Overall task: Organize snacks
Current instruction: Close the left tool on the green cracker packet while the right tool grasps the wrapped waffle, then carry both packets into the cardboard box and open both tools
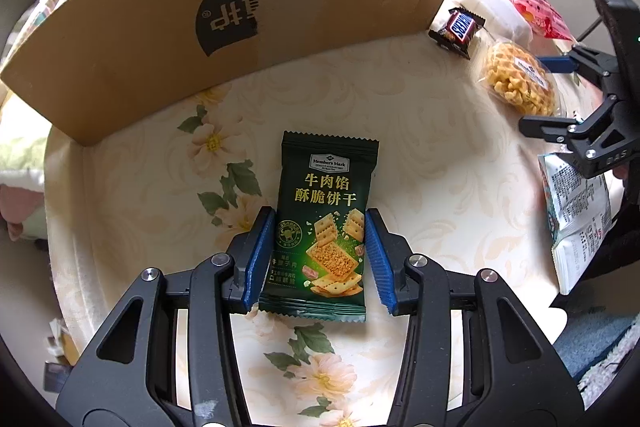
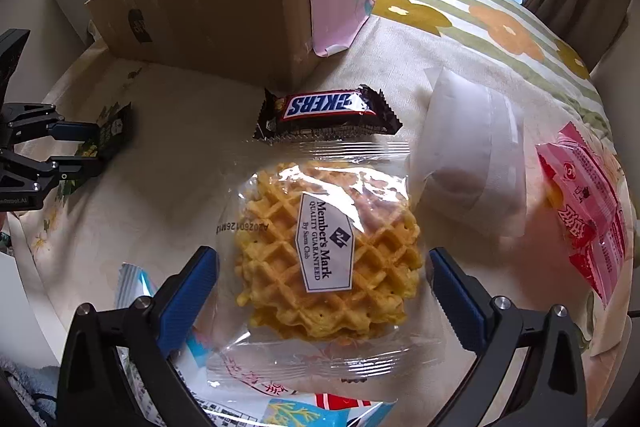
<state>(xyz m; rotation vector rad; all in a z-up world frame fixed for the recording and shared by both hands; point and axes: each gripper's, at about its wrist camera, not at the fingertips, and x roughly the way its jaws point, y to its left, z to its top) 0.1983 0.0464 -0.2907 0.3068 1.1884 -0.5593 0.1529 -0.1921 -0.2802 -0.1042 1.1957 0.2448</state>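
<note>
Nearest my left gripper (image 1: 320, 259): green cracker packet (image 1: 324, 223), lying on the floral tablecloth (image 1: 440, 155), blue pads closed against both its edges. Behind it, cardboard box (image 1: 240, 23). My right gripper (image 2: 324, 291): spread wide, holding nothing, straddling the wrapped waffle (image 2: 328, 251). Beyond the waffle: Snickers bar (image 2: 328, 113). To its right: white pouch (image 2: 472, 155), pink packet (image 2: 584, 219).

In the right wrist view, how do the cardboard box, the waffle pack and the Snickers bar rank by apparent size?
1. cardboard box, largest though farthest.
2. waffle pack; it is nearest, so partly exaggerated.
3. Snickers bar, clearly smallest.
</note>
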